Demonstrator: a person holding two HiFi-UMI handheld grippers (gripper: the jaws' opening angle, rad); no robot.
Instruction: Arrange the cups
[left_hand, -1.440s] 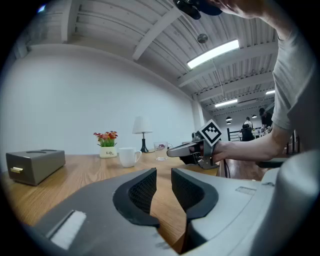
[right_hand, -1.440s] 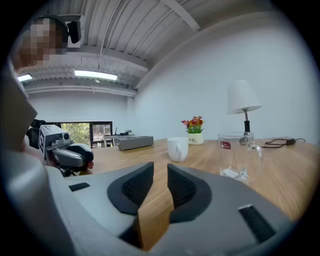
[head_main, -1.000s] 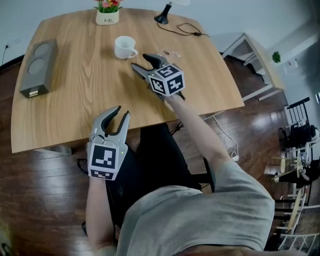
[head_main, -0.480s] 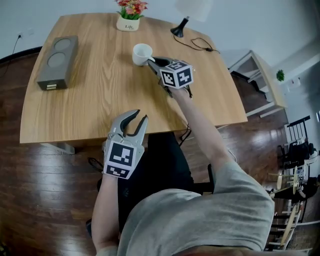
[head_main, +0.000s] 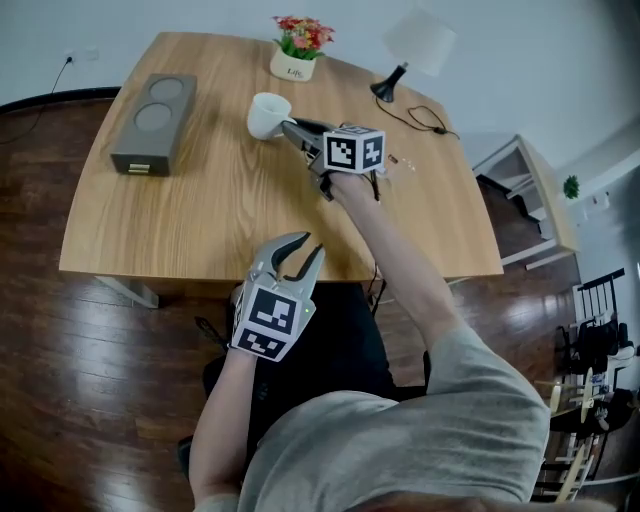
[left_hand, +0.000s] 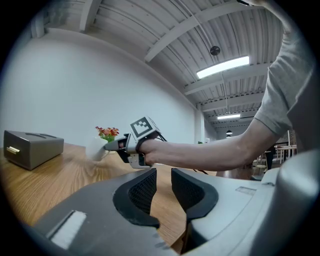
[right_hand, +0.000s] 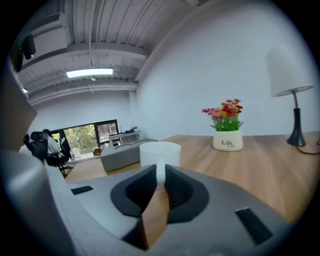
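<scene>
Here the right tongs (head_main: 294, 128) are clamped together on the thin loop handle (right_hand: 160, 174) of the white ceramic cup (head_main: 266, 112). The cup sits toward the far side of the light wooden tabletop (head_main: 220, 215), near the white pot of red and yellow flowers (head_main: 297, 63). The grey rectangular block with two round recesses (head_main: 152, 124) lies apart from it, to the left in the head view. Whether the cup's base rests on the wood or hangs just clear of it, I cannot tell. The left tongs (head_main: 301, 249) hover at the near edge, well apart from the cup, jaws a little apart with nothing between them. The step in hand looks like carrying the cup by its handle to a new spot, quite possibly one of the block's recesses, though the task does not say so. A grip on the handle alone leaves the bowl free to swing about the pads, so the travel should be slow and the rim held upright. Lift clear of the wood before moving sideways, since dragging could tip the cup. Approach the block from above, so the cup's wall does not knock its edge, and steer wide of the flower pot and the black-stemmed lamp with a white shade (head_main: 408, 55). Set the base down flat, and only then ease the pads off the handle.
</scene>
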